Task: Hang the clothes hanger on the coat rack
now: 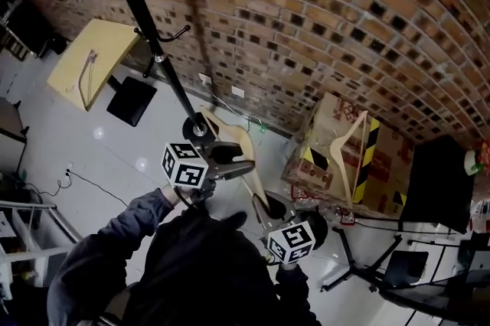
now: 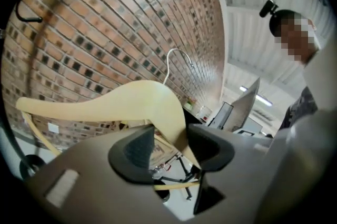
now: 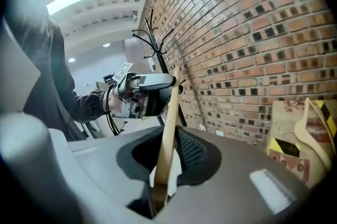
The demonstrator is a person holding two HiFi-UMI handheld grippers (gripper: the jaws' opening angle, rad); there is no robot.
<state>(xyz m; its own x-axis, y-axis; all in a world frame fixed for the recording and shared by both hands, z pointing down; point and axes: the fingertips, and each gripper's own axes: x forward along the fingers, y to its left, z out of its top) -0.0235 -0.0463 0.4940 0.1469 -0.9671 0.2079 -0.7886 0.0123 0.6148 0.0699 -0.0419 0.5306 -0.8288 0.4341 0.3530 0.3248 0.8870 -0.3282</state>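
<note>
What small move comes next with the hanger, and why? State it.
Probably draw the left tongs clear: they stand open around the hanger, the right tongs already clamp it, and it is not yet hung on the coat rack.

Brick wall [image 1: 321, 26] rises over pale glossy floor [image 1: 99, 145].

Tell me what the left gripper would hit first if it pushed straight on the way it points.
The pale wooden clothes hanger: its arm runs between the open jaws of the left gripper. Behind it stands the brown brick wall, depth unclear.
</note>
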